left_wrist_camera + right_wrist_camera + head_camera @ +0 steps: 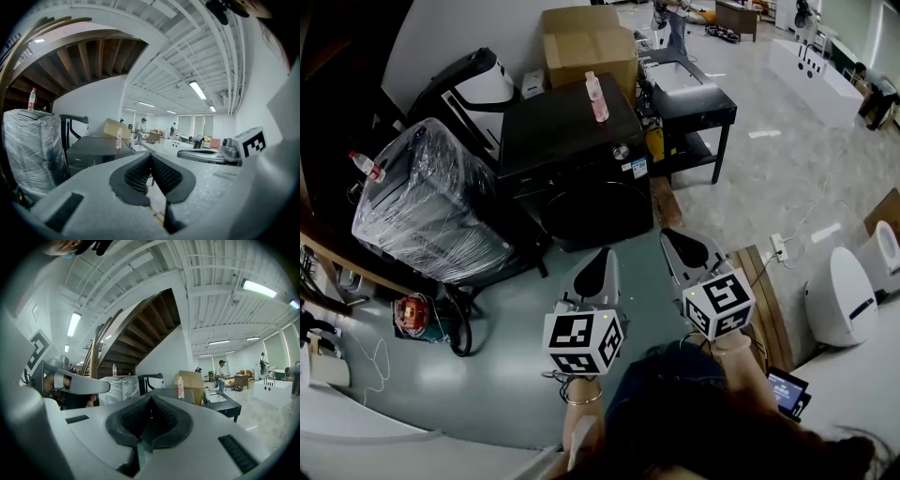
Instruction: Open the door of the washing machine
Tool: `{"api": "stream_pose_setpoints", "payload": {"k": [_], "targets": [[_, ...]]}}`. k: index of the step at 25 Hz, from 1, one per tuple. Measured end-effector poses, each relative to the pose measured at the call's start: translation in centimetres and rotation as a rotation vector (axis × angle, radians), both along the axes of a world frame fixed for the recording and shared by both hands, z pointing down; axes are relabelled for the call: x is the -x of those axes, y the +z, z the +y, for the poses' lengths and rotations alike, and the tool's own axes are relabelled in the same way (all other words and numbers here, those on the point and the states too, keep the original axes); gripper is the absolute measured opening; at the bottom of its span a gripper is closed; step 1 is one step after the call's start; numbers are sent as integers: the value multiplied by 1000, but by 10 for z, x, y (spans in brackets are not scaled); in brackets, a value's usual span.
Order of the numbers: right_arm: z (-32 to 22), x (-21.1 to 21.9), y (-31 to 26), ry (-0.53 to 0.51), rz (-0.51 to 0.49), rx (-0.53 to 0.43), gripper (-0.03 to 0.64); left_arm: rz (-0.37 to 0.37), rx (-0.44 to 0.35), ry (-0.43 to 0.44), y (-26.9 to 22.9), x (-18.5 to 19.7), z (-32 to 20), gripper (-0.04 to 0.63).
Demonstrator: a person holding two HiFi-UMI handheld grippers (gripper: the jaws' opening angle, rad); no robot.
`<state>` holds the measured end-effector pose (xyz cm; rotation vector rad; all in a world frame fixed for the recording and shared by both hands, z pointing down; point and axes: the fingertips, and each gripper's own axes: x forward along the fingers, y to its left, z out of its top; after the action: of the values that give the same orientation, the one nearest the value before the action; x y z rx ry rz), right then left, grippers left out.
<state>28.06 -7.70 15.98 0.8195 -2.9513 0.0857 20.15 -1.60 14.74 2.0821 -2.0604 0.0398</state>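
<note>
Grey-green floor fills an open workshop room, where the black washing machine (572, 141) stands beside a plastic-wrapped appliance (431, 202). A pink bottle (597, 98) stands on the machine's top and a cardboard box (586, 42) sits behind it. The machine's round door (605, 214) is closed and faces the person. The left hand-held gripper (605, 255) hangs in front of the door, short of it, its jaws pressed together with nothing between them. The right hand-held gripper (675, 236), beside it and a little nearer the door, also has its jaws together and empty, touching nothing.
</note>
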Motion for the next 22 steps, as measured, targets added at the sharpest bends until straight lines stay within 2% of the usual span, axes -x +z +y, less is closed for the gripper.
{"api": "stream_pose_setpoints", "payload": {"k": [11,22], "targets": [[-21,16,13,19,14,28,0,15,32,39,13,10,-26,14],[-77,45,24,4,26,51,0,29,61,35,25,33,-84,14]]}}
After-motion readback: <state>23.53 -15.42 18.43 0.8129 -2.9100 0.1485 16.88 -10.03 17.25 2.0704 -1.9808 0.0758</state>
